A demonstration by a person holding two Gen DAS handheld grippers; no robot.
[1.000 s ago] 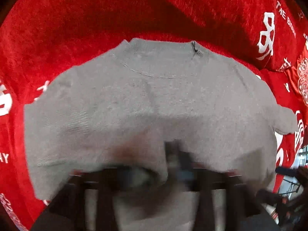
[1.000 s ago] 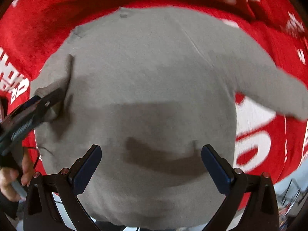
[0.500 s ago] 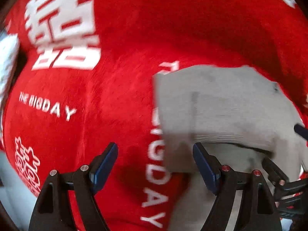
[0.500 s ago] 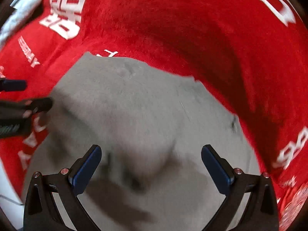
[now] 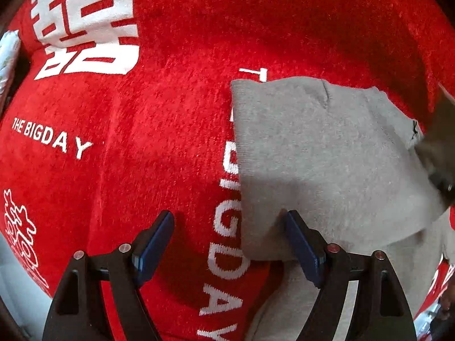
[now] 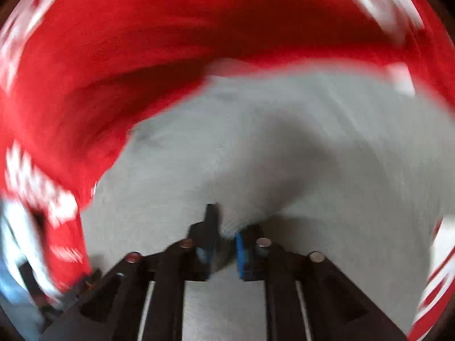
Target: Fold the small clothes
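Observation:
A small grey sweater (image 5: 327, 156) lies partly folded on a red blanket (image 5: 142, 142), its straight left edge running down the middle of the left wrist view. My left gripper (image 5: 227, 241) stands open astride that edge. Its right finger (image 5: 301, 244) rests at the cloth and its left finger (image 5: 156, 241) hangs over bare blanket. In the blurred right wrist view the sweater (image 6: 284, 156) fills the lower half. My right gripper (image 6: 227, 227) is closing, its jaws nearly together with a raised ridge of grey cloth pinched between them.
The red blanket carries white characters (image 5: 85, 22) and the words "THE BIGDAY" (image 5: 51, 139). A dark blurred shape (image 5: 438, 142) overlaps the sweater at the right edge of the left wrist view. A pale floor strip (image 5: 11, 278) shows at lower left.
The left gripper swung from above the sweater's middle to its left edge. The right gripper's jaws went from wide open to nearly together on a fold of grey cloth, and its view shifted fast.

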